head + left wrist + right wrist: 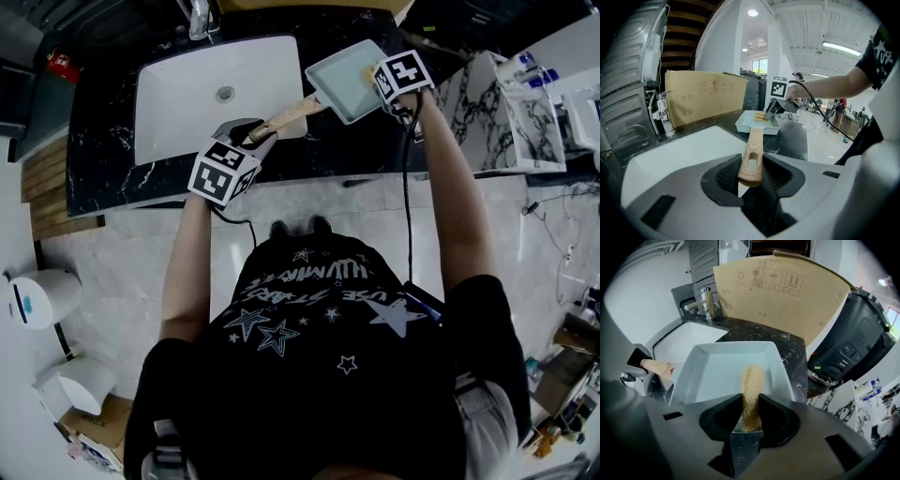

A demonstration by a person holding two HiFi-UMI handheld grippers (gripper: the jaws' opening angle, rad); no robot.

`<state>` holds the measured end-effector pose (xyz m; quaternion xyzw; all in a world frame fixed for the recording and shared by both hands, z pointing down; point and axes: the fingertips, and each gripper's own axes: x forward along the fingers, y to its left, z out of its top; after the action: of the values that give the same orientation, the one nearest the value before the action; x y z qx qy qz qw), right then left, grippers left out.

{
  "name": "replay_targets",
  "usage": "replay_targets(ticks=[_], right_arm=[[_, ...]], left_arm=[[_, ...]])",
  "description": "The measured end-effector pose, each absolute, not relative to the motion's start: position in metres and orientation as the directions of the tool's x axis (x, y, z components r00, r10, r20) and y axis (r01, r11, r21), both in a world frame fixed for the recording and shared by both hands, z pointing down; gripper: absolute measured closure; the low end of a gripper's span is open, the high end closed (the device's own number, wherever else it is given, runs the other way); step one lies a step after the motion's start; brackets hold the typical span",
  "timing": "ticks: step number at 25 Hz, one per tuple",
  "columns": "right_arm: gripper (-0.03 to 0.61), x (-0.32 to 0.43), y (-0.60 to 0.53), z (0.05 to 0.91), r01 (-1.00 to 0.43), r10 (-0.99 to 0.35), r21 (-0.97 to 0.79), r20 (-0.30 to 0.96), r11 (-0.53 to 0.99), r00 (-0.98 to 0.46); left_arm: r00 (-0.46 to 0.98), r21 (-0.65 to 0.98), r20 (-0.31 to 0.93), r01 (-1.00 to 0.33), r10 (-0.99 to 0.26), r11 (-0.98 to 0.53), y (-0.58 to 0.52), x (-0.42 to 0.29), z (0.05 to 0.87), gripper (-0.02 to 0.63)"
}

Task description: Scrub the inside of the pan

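Note:
A pale blue square pan (345, 79) rests on the black marble counter (112, 169) to the right of the sink. Its wooden handle (289, 115) points toward my left gripper (246, 137), which is shut on the handle's end (752, 161). My right gripper (389, 92) is over the pan's right side, shut on a tan loofah scrubber (751, 394). The scrubber lies against the pan's inner floor (726, 373). In the left gripper view the pan (757, 123) sits beyond the handle with the right gripper (776, 108) inside it.
A white rectangular sink (211, 94) with a faucet (199, 19) lies left of the pan. A large cardboard sheet (778, 291) leans behind the counter. A black appliance (855, 341) stands at the right. White marbled shelving (511, 122) holds bottles.

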<state>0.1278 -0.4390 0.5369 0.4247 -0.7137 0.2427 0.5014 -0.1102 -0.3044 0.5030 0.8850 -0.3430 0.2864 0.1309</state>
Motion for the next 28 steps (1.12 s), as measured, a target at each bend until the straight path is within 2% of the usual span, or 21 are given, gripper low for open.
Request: replay_targets(ticks=[17,28], right_arm=[[0.468,0.051,-0.385,0.537,-0.824,-0.268,-0.123,0.910,0.553,-0.316],[0.468,0.042,-0.379,0.537,-0.819,-0.239,-0.191,0.899,0.541,-0.367]], left_arm=[[0.594,0.029,0.595,-0.688,-0.541,-0.725,-0.304,-0.110,0.502,0.472],[0.595,0.026,0.589,-0.690,-0.546,-0.724,-0.304,-0.109,0.502,0.472]])
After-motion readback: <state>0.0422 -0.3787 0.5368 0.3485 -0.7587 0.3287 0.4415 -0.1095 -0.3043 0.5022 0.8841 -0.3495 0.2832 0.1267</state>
